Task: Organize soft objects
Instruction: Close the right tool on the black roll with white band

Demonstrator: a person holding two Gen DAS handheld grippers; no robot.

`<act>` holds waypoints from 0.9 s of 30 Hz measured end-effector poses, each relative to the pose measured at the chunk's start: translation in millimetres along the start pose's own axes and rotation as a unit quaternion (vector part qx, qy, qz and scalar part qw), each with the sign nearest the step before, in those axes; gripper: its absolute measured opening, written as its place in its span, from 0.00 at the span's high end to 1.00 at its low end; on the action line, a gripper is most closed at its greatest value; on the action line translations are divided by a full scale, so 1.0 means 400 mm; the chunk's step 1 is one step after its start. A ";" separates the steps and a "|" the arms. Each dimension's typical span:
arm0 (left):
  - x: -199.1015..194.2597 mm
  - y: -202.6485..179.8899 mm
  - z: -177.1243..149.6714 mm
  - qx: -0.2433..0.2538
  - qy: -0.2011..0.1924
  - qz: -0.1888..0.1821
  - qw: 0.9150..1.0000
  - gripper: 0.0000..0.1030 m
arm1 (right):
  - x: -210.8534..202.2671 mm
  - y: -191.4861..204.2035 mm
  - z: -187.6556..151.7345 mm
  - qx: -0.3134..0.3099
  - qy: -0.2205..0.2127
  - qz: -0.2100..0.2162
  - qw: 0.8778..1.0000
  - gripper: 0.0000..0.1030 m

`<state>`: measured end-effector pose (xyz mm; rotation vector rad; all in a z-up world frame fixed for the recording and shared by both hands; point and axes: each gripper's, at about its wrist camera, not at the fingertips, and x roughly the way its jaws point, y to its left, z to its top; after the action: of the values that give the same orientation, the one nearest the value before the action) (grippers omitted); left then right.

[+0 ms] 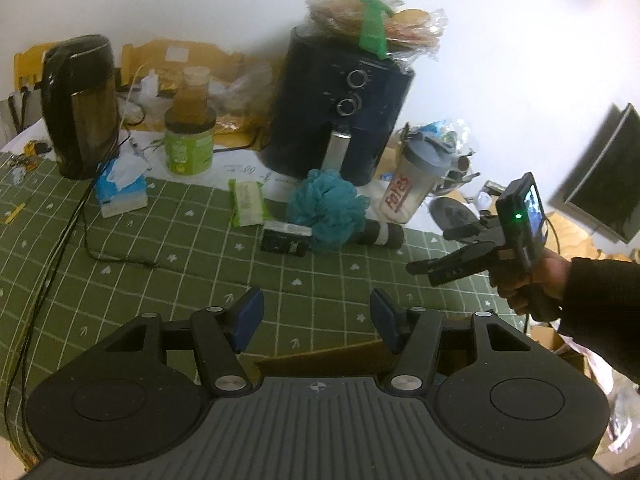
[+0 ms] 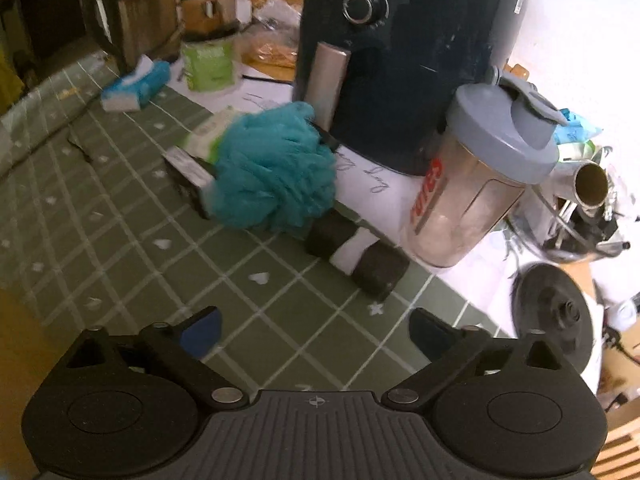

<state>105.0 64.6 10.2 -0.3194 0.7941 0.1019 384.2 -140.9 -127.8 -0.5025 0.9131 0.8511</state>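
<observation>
A teal mesh bath loofah lies on the green checked tablecloth in front of the air fryer. A rolled dark sock with a white band lies just right of it. A green wipes pack and a tissue pack lie to the left. My left gripper is open and empty over the near cloth. My right gripper is open and empty, short of the sock; it also shows in the left wrist view.
A dark air fryer with bagged bread on top, a shaker bottle, a black kettle, a green jar and a small black box stand around. A black cable runs down the left.
</observation>
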 end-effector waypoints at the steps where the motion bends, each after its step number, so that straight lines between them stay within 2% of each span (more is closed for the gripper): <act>1: 0.001 0.006 -0.003 -0.003 0.002 0.003 1.000 0.44 | 0.015 -0.001 0.001 -0.006 0.003 -0.007 1.000 0.11; 6: 0.003 0.036 -0.013 -0.019 0.010 0.015 1.000 0.44 | 0.083 0.012 0.006 -0.067 0.008 -0.044 0.997 0.17; 11: 0.002 0.062 -0.018 -0.033 0.015 0.027 0.999 0.44 | 0.151 0.028 0.016 -0.133 0.013 -0.082 0.988 0.26; 19: 0.000 0.094 -0.025 -0.056 0.020 0.042 0.997 0.44 | 0.246 0.047 0.039 -0.194 0.017 -0.127 0.973 0.40; 24: -0.005 0.106 -0.027 -0.066 0.018 0.049 0.996 0.44 | 0.276 0.032 0.072 -0.193 0.018 -0.111 0.975 0.40; 27: -0.004 0.113 -0.026 -0.072 0.020 0.052 0.996 0.44 | 0.289 0.016 0.086 -0.176 0.022 -0.089 0.980 0.41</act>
<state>87.3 103.9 -6.5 -0.4163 0.8444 0.2527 433.8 -64.8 -207.4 -0.8997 0.7476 0.8434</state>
